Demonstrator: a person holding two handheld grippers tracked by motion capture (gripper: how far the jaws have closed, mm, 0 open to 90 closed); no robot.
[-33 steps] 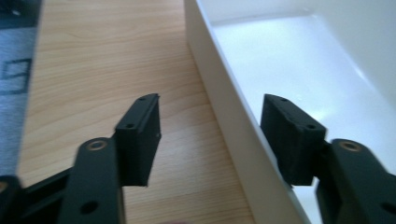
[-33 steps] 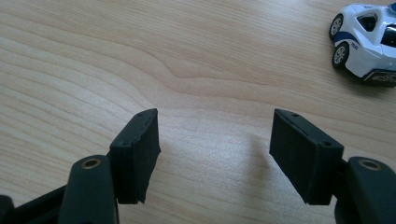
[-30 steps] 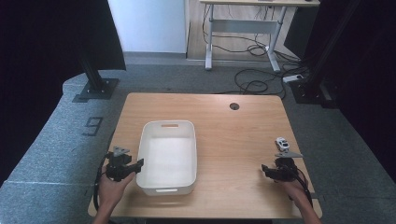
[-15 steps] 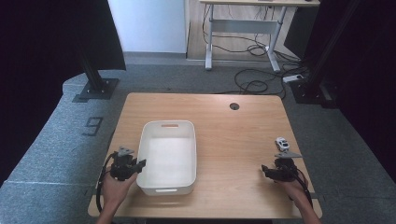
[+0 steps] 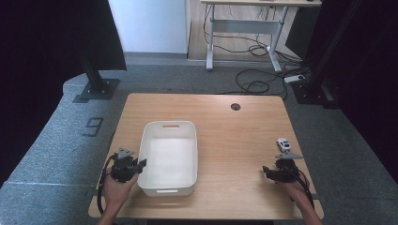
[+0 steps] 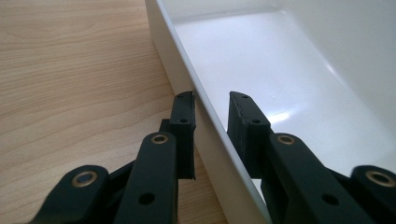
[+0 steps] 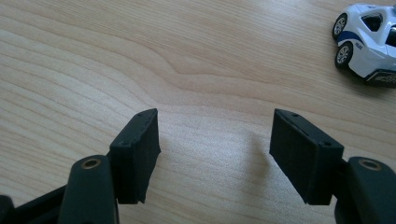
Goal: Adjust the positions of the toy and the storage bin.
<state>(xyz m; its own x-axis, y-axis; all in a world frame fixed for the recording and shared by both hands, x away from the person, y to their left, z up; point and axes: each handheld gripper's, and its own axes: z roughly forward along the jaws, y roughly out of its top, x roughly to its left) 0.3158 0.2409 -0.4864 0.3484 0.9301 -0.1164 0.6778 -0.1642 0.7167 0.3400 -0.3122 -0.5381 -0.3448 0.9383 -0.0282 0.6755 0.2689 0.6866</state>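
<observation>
A white plastic bin (image 5: 191, 154) stands empty on the left half of the wooden table (image 5: 239, 136). My left gripper (image 5: 141, 163) is at the bin's left wall near the front. In the left gripper view the jaws of this gripper (image 6: 211, 105) straddle the bin's wall (image 6: 177, 60), one outside and one inside, closed to a narrow gap on it. A small white and blue toy car (image 5: 283, 144) sits near the table's right edge. My right gripper (image 5: 265, 170) rests just in front of the car, open and empty (image 7: 215, 121). The car (image 7: 369, 42) lies beyond its right jaw.
A round cable hole (image 5: 235, 107) sits in the table near its far edge. Grey carpet surrounds the table, with black stand bases (image 5: 96, 89) at the far left and far right. A desk with cables (image 5: 248, 28) stands beyond.
My left gripper has moved right to the bin's left wall. The right gripper and the car have stayed put.
</observation>
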